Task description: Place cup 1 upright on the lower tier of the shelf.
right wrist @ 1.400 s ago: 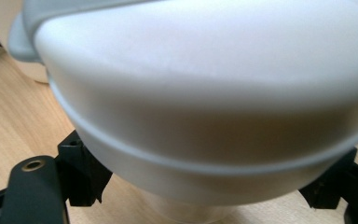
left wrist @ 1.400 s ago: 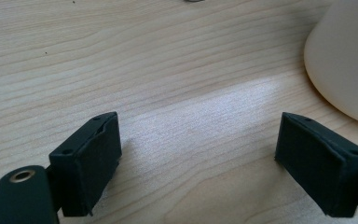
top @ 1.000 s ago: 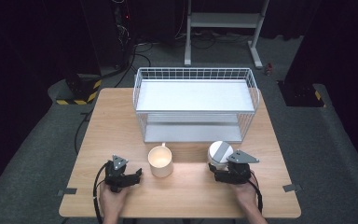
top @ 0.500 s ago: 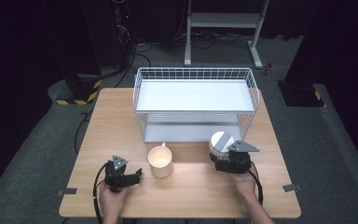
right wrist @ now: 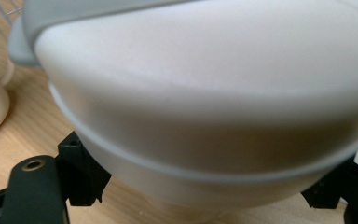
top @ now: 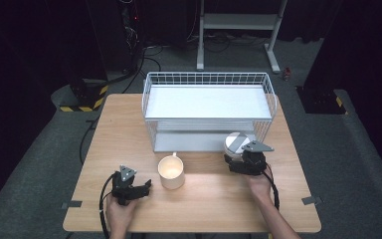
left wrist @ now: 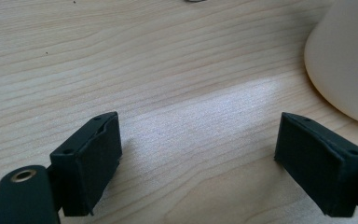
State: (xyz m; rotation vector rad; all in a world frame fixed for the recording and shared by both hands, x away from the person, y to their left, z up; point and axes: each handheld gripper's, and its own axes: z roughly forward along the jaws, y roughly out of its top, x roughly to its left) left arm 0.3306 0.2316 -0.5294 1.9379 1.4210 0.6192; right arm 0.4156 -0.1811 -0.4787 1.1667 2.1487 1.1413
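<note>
White bowl point(top: 235, 143) gripped between the jaws of the right gripper point(top: 242, 160), at five o'clock on the wooden table point(top: 129, 129), just before the wire rack point(top: 206, 79), left gripper point(top: 138, 189) wide open and empty, at seven o'clock, cream mug point(top: 171, 172) beside it.

The left gripper point(left wrist: 200, 154) hovers low over bare wooden tabletop point(left wrist: 144, 70), jaws spread wide with nothing between them; a cream cup point(left wrist: 347, 60) stands just beyond the right-hand jaw.

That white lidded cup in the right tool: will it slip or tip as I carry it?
The white lidded cup looks smooth and glossy, so probably slippery. The right tool grips its narrower base, so it's likely top-heavy and tippy. It seems rigid.
</note>
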